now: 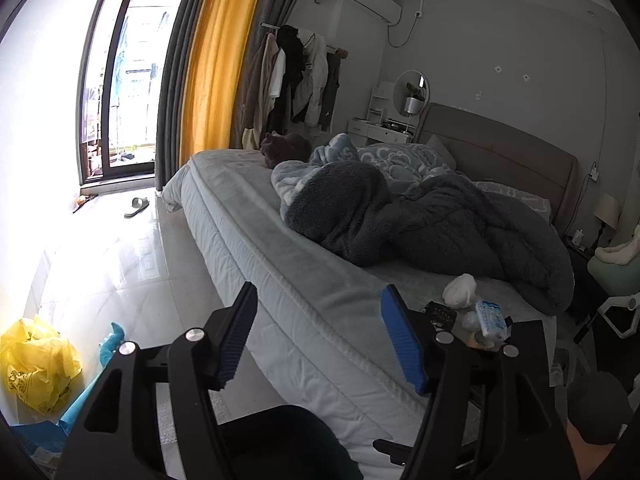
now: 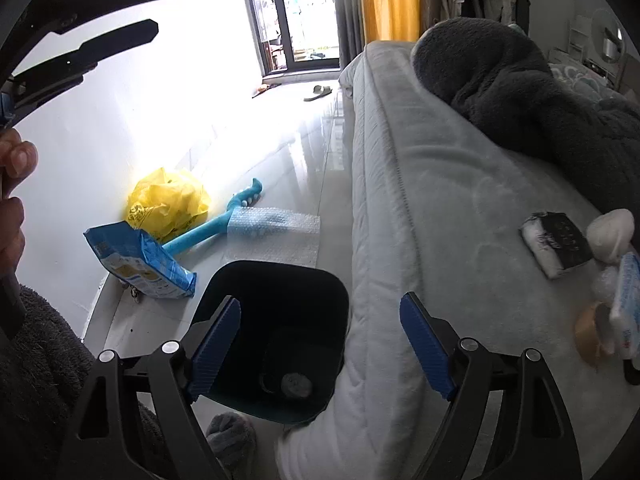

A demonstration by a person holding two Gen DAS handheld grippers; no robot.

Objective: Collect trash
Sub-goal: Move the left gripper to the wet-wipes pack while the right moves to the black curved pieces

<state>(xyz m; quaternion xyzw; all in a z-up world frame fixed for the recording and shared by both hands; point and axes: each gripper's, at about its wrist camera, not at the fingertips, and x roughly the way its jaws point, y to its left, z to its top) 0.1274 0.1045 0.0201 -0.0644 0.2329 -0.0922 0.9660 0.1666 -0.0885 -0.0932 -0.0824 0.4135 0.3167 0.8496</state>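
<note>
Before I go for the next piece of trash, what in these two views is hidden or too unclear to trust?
- Black bin, right wrist view: interior dark; one grey lump at the bottom, rest unreadable.
- Blue-and-white packet, right wrist view: cut off by the lens edge.
- Trash pile on the bed, left wrist view: partly behind the left gripper finger.
- Yellow plastic bag, left wrist view: contents hidden.

print on blue packet (image 2: 140, 262) and yellow bag (image 2: 168, 202) unreadable

Black tongs (image 2: 320, 344) with ribbed blue pads (image 2: 428, 346) and silver screws; fuzzy dark grey sleeve (image 2: 36, 364), grey fluffy slipper (image 2: 232, 434).
</note>
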